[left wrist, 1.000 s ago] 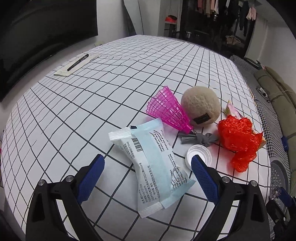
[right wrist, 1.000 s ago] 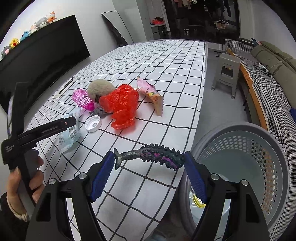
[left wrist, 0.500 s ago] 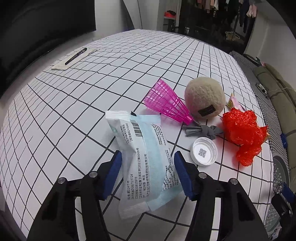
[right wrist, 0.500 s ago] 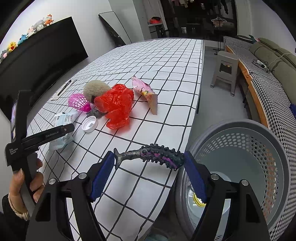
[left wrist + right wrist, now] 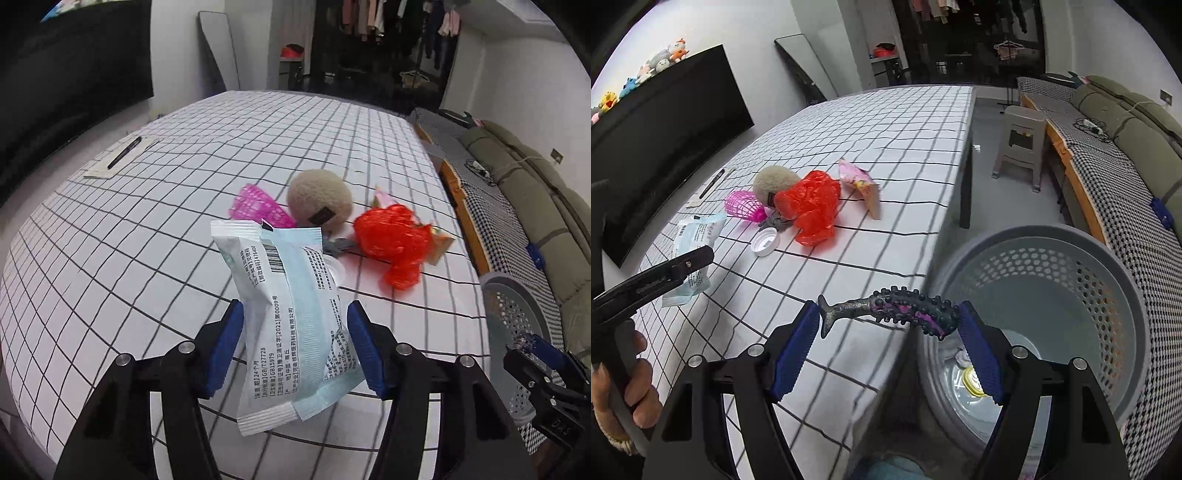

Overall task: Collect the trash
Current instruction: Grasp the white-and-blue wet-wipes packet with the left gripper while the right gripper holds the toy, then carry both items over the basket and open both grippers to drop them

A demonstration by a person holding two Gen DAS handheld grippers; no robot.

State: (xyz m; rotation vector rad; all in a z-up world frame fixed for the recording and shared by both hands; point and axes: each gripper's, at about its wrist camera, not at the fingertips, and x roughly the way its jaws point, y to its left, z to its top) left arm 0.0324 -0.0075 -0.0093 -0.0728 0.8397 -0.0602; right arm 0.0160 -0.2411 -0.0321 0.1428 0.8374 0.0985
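Observation:
My left gripper (image 5: 295, 332) is shut on a white and pale blue packet (image 5: 284, 280), which hangs upright a little above the checked tablecloth (image 5: 129, 258). The right wrist view shows the same packet (image 5: 698, 236) at the left, behind a black finger held by a hand. My right gripper (image 5: 888, 325) is shut on a dark knobbly toy with purple patches (image 5: 897, 308), held crosswise at the table's edge beside a grey perforated basket (image 5: 1108, 258). A red plastic bag (image 5: 395, 240), a pink snack wrapper (image 5: 860, 182) and a white cap (image 5: 765, 242) lie on the table.
A beige ball (image 5: 319, 201), a pink mesh cone (image 5: 258, 206) and a small grey scrap (image 5: 340, 245) sit by the red bag. A pen on a paper slip (image 5: 123, 153) lies far left. A grey stool (image 5: 1021, 142) and a sofa (image 5: 1126, 118) stand beyond the basket.
My left gripper closed on the packet and raised it off the table. My right gripper carried the toy to the right, closer to the basket.

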